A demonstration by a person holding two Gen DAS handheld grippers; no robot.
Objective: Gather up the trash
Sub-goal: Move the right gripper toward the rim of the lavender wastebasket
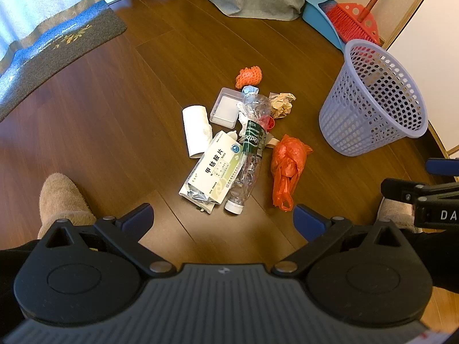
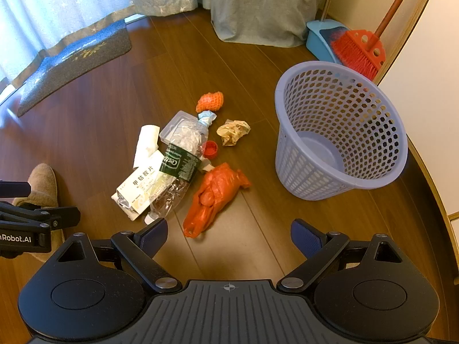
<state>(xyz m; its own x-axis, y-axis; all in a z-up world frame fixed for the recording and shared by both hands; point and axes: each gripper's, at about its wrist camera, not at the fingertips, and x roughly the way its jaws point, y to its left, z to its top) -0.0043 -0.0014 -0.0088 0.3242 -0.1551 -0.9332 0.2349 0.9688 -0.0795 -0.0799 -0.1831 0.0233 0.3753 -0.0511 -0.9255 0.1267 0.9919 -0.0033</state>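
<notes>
A heap of trash lies on the brown wooden floor. It holds a crushed clear bottle (image 1: 250, 154) (image 2: 179, 172) with a green label, a white medicine box (image 1: 213, 169) (image 2: 140, 185), an orange plastic bag (image 1: 288, 167) (image 2: 213, 197), a crumpled brown paper (image 1: 282, 103) (image 2: 233, 132), an orange foam net (image 1: 249, 76) (image 2: 210, 101), a white paper roll (image 1: 195, 130) (image 2: 146, 144) and a clear plastic lid (image 1: 225, 107). A lilac mesh basket (image 1: 373, 100) (image 2: 341, 132) stands right of the heap, with nothing in it. My left gripper (image 1: 222, 218) and right gripper (image 2: 229, 230) hover open above the near side of the heap.
A blue dustpan (image 1: 321, 14) (image 2: 318, 38) and a red broom (image 1: 354, 23) (image 2: 358, 50) lean in the far right corner by the wall. A grey doormat (image 1: 57, 46) (image 2: 74, 63) lies far left under curtains. Tan slippers (image 1: 63, 200) (image 2: 40, 183) stand near the grippers.
</notes>
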